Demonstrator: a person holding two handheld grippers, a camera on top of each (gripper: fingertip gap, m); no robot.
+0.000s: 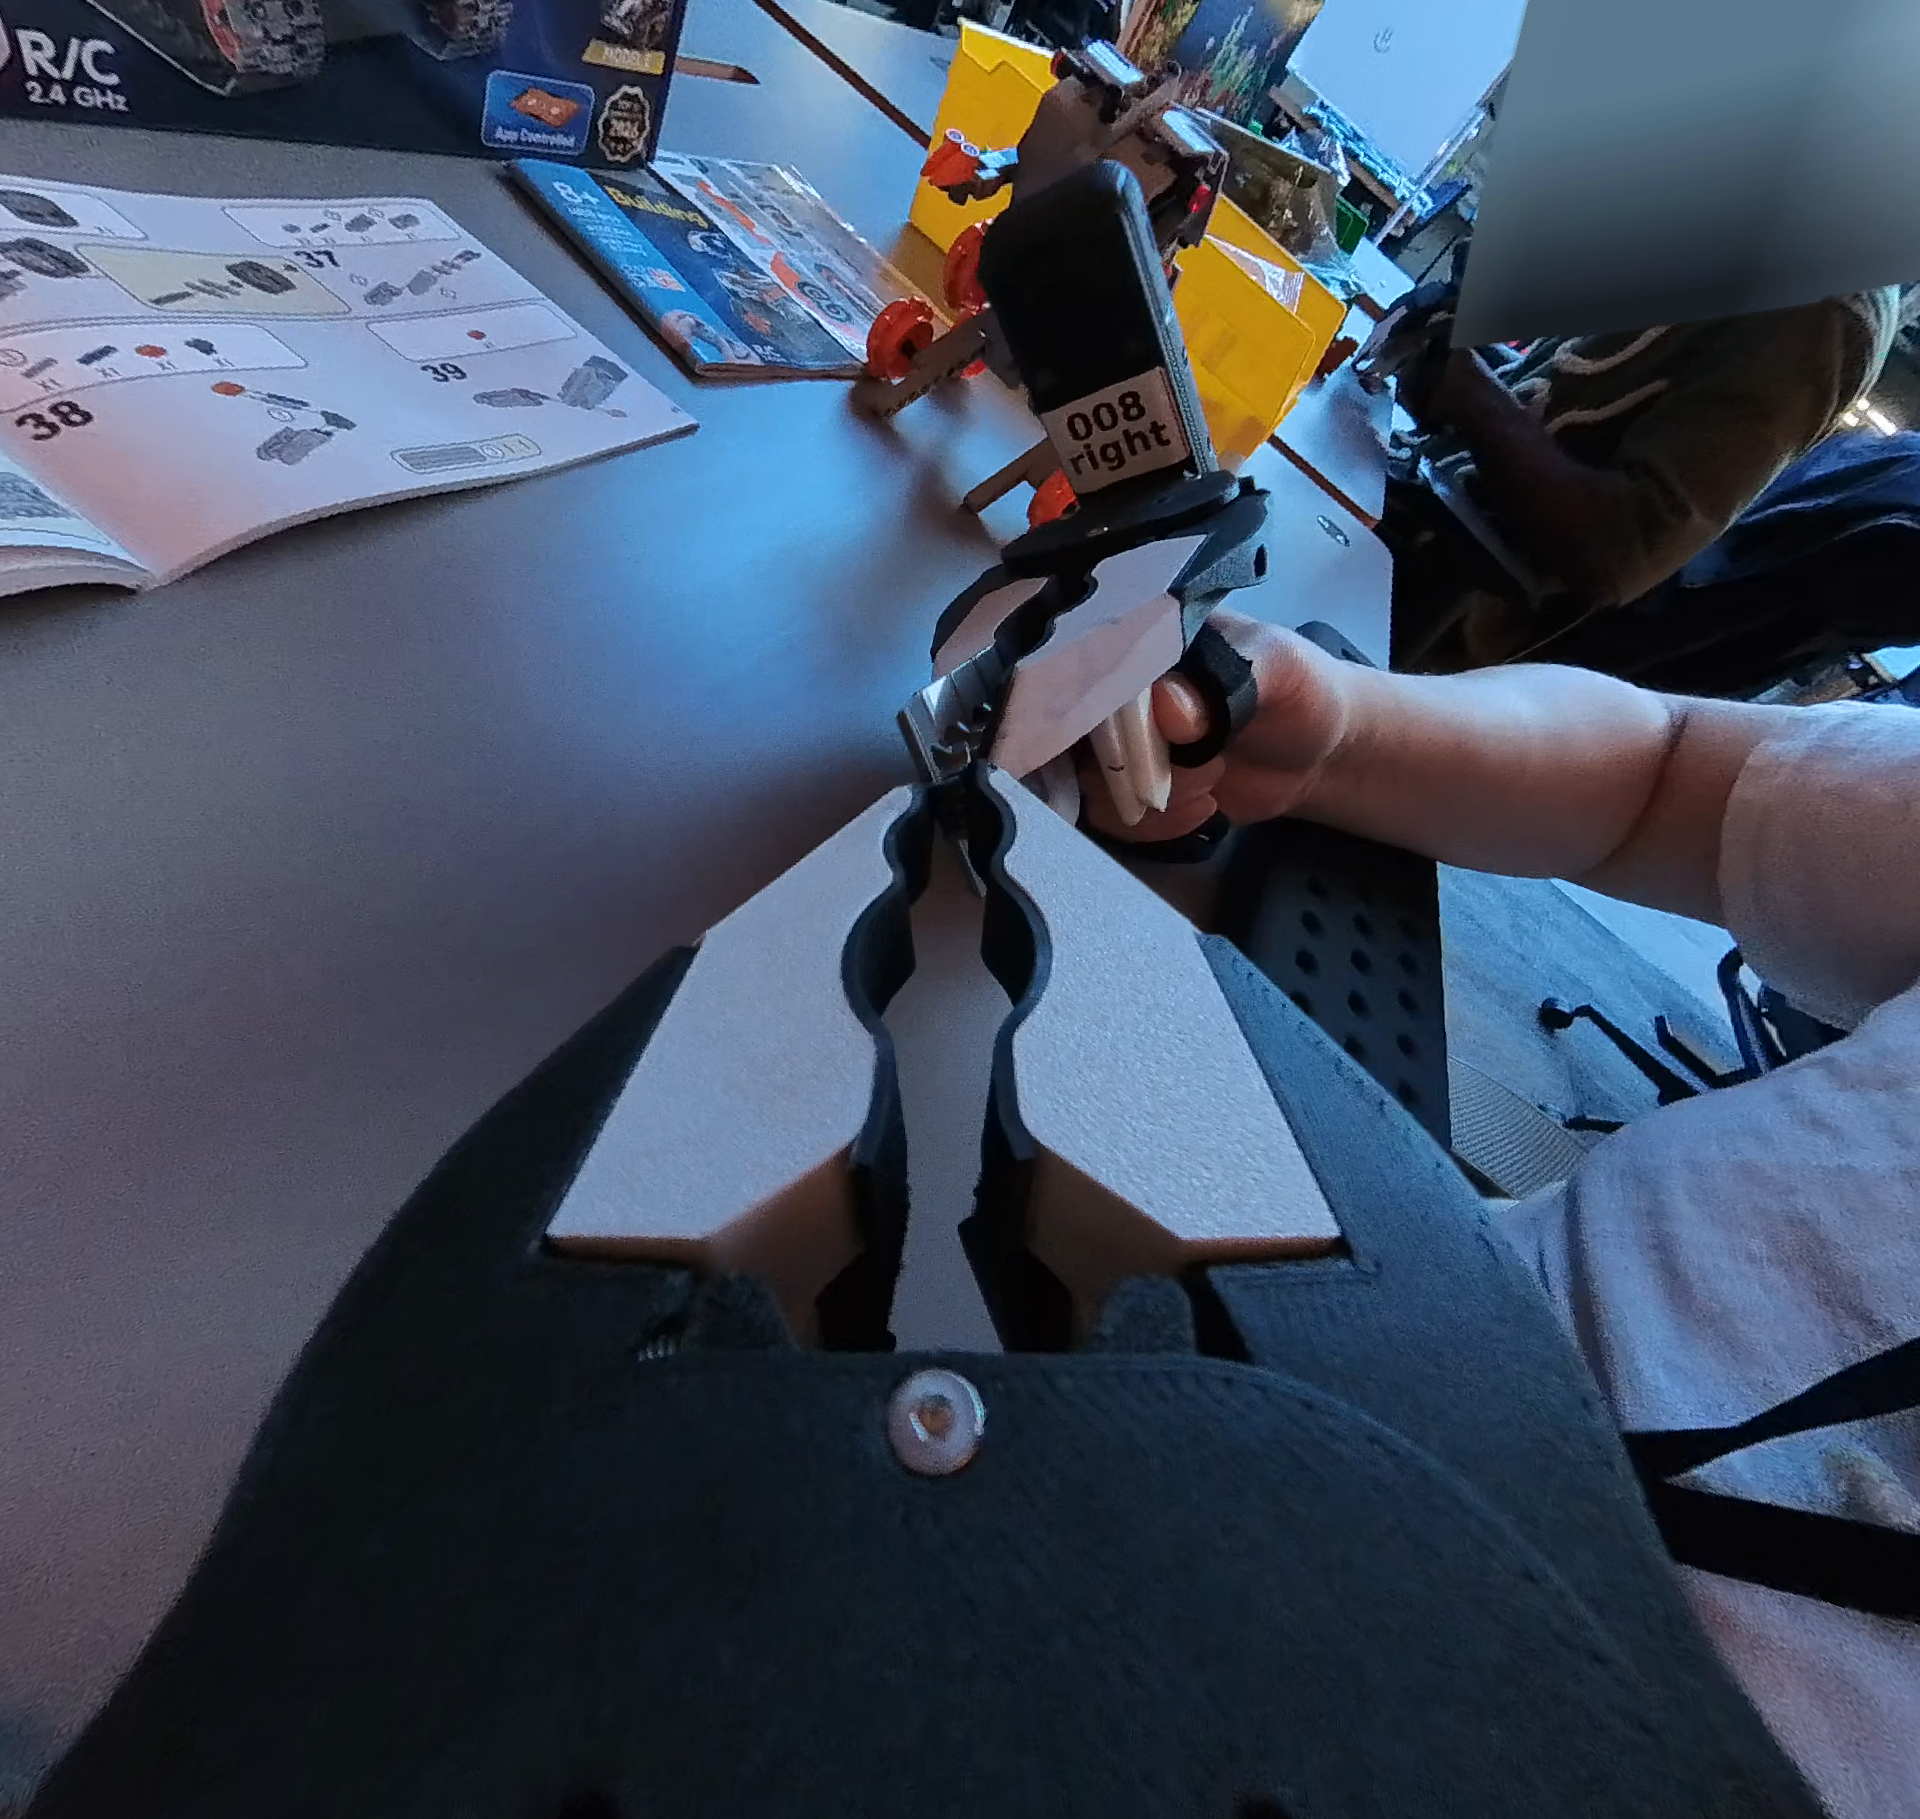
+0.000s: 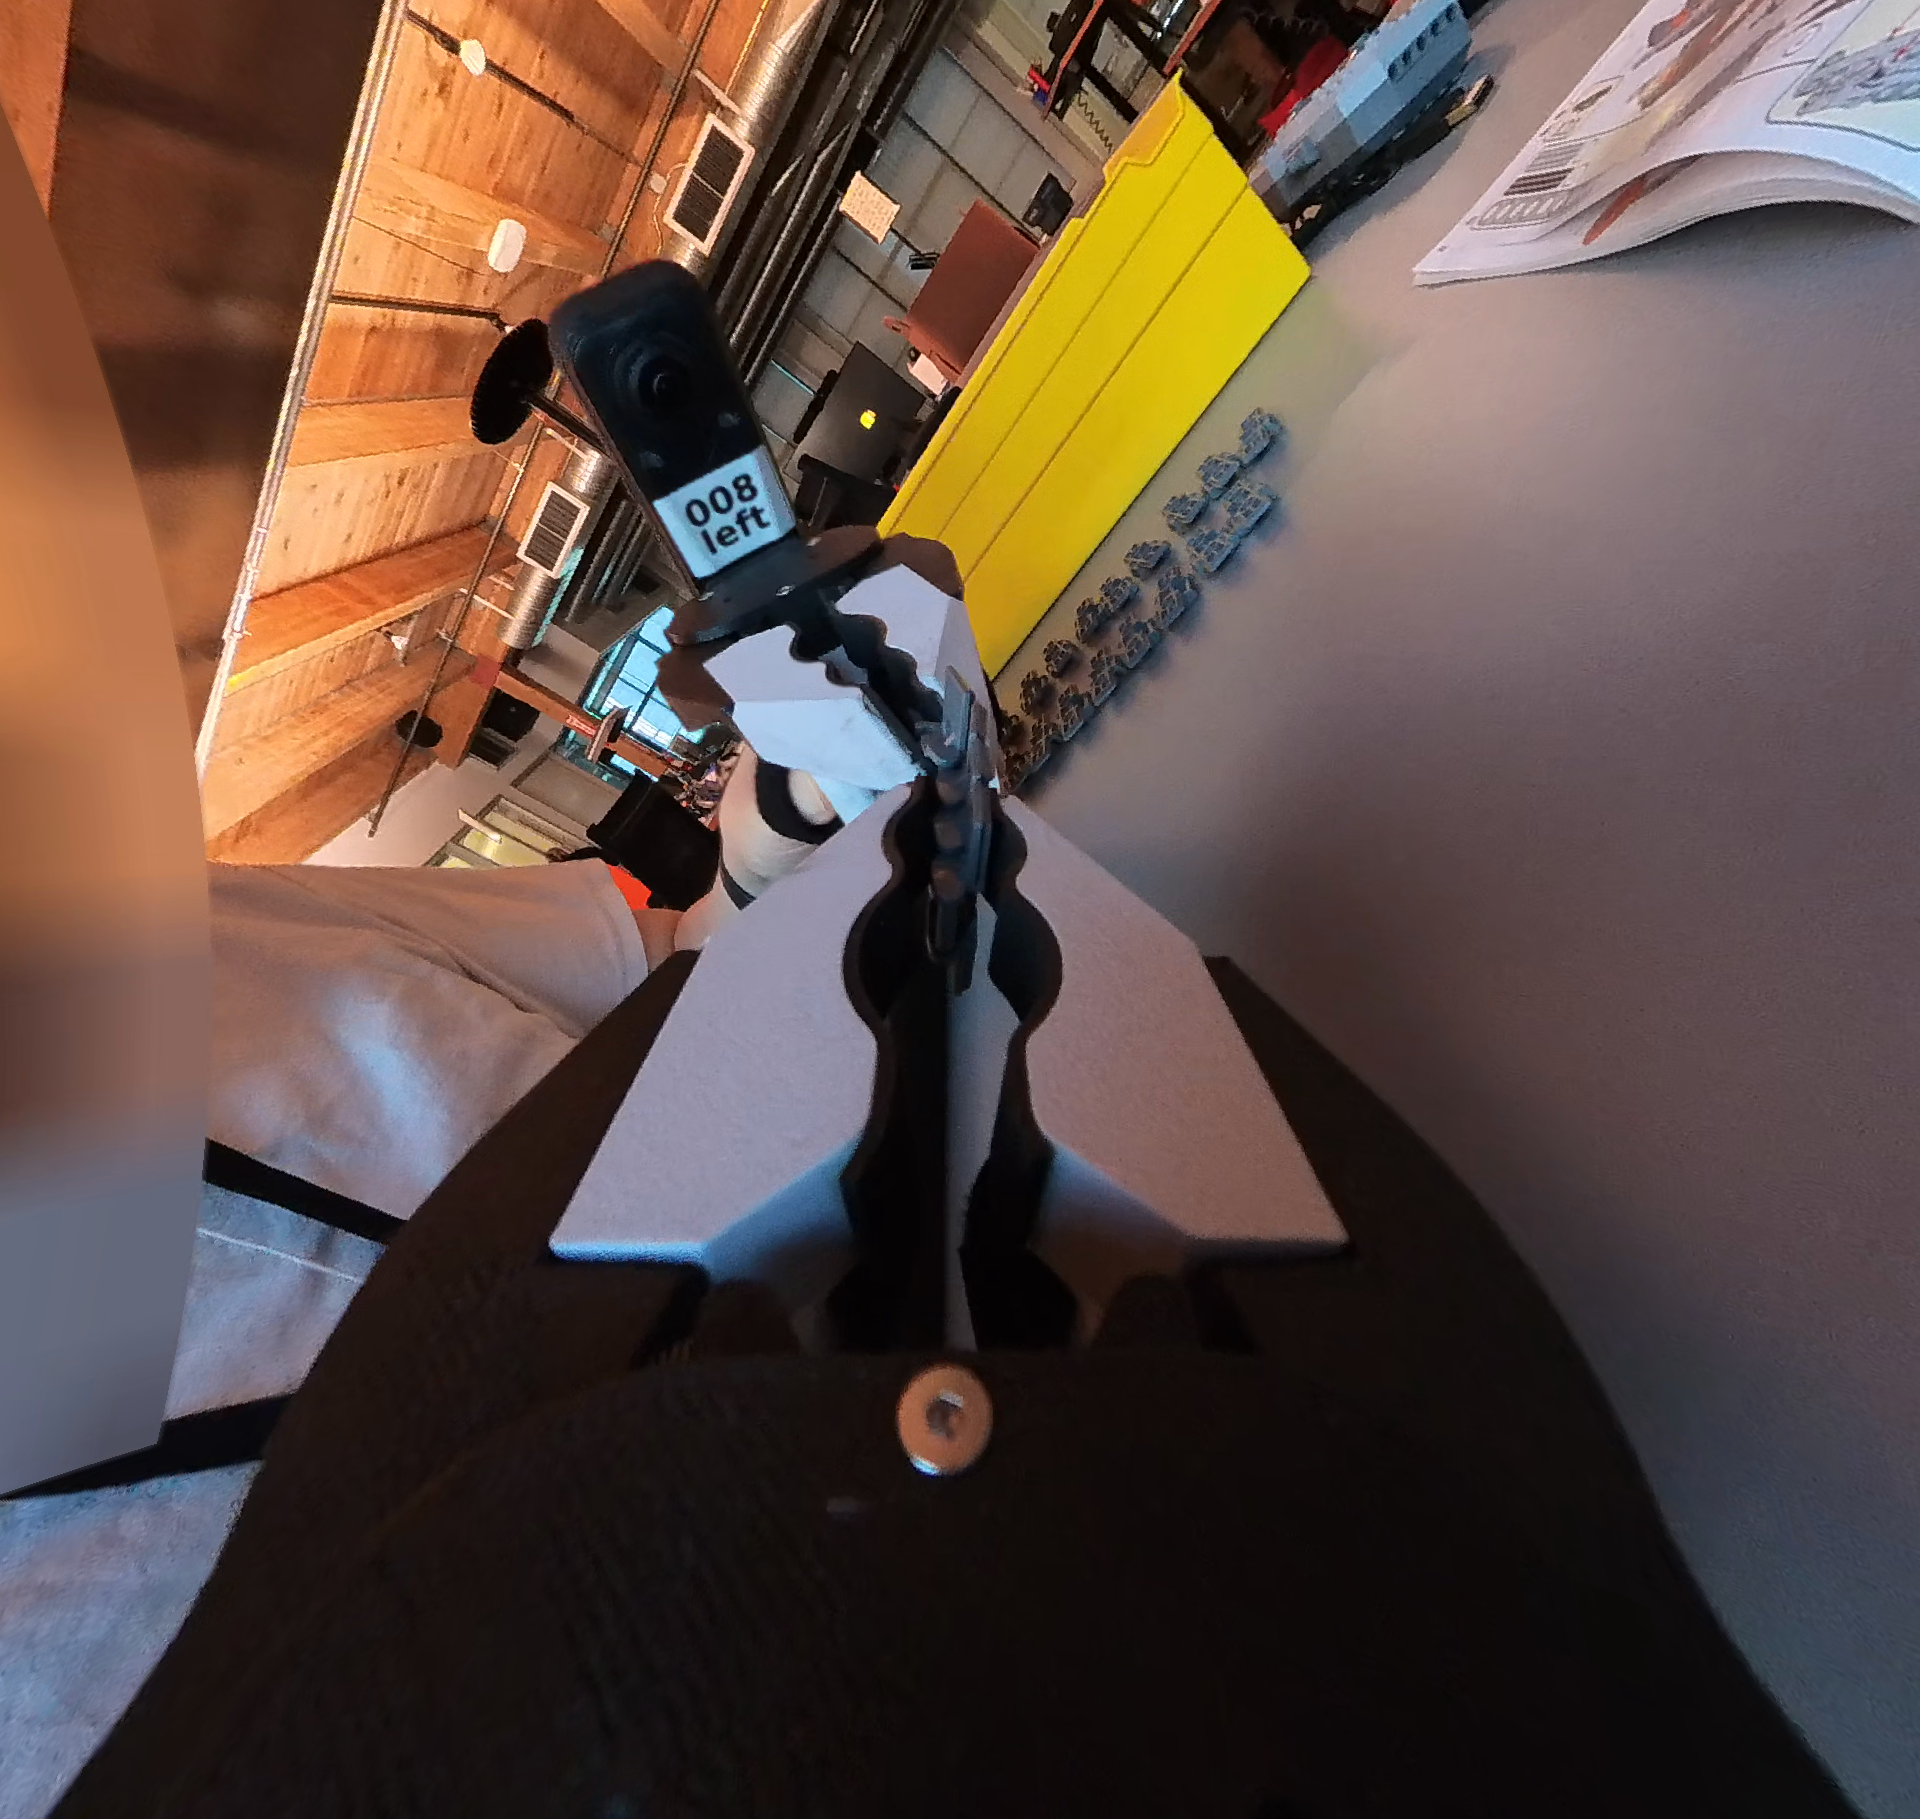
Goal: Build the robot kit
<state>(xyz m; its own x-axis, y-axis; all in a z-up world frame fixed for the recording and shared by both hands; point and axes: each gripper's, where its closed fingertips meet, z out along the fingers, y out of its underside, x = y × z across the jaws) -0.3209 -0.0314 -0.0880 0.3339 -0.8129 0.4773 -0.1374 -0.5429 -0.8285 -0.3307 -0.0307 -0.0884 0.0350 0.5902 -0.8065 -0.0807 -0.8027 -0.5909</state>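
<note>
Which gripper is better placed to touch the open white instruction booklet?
Probably left. The open white instruction booklet lies nearer the left gripper than the right gripper. Both are shut on one small grey track-link strip.

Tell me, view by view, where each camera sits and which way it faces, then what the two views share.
Left wrist view: sits on the left hand-held gripper, faces across the table toward the instruction booklet; a hand shows.
Right wrist view: sits on the right hand-held gripper, rolled sideways, faces the yellow bin and ceiling; a pale sleeve shows.
Shared: both grippers meet tip to tip on a small grey track piece.
</note>
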